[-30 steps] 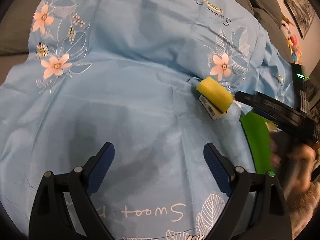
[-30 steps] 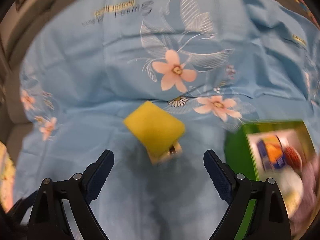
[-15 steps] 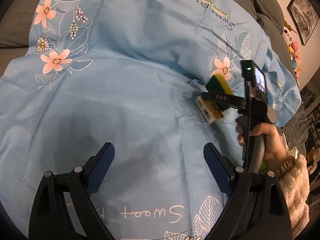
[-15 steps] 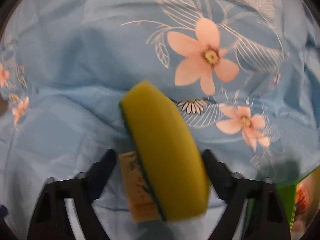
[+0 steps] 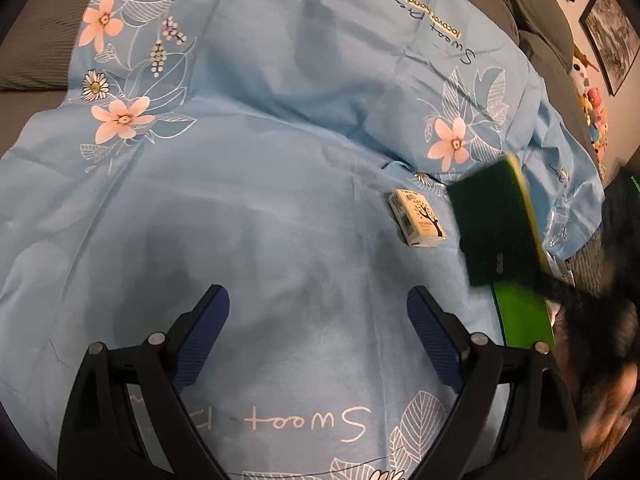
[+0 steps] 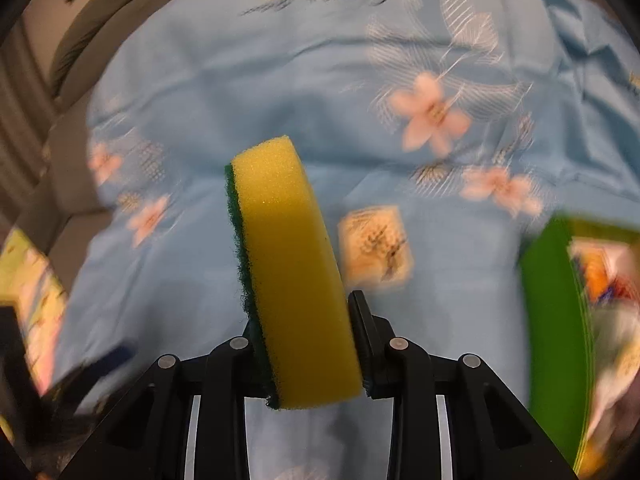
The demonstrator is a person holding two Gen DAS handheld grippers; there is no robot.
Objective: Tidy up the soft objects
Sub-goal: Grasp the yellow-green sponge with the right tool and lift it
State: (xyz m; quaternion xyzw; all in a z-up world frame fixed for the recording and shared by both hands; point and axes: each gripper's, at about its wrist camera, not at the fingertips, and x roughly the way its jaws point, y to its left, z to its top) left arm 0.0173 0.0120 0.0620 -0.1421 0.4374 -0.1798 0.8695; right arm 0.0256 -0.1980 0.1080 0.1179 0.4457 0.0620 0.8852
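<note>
The right gripper (image 6: 306,344), its jaws having just been closing, pinches a yellow-and-green sponge (image 6: 292,264) by its 2 broad faces and holds it on edge in the air above a blue flowered sheet (image 5: 256,184). A small printed carton (image 5: 418,218) lies flat on the sheet just beside and below the lifted sponge, and a green box (image 6: 554,320) with mixed items inside stands near, at the right edge of the view. The step in hand looks like carrying the sponge over to that box; doing it well likely means keeping the squeeze light but steady so the foam does not twist out, clearing the carton and the box wall, and letting go only once the sponge is over the opening. The right gripper tilts steeply downward, its surroundings blurred. The left gripper (image 5: 318,340) hangs over bare sheet, also pitched downward, its jaws spread wide with nothing between them.
</note>
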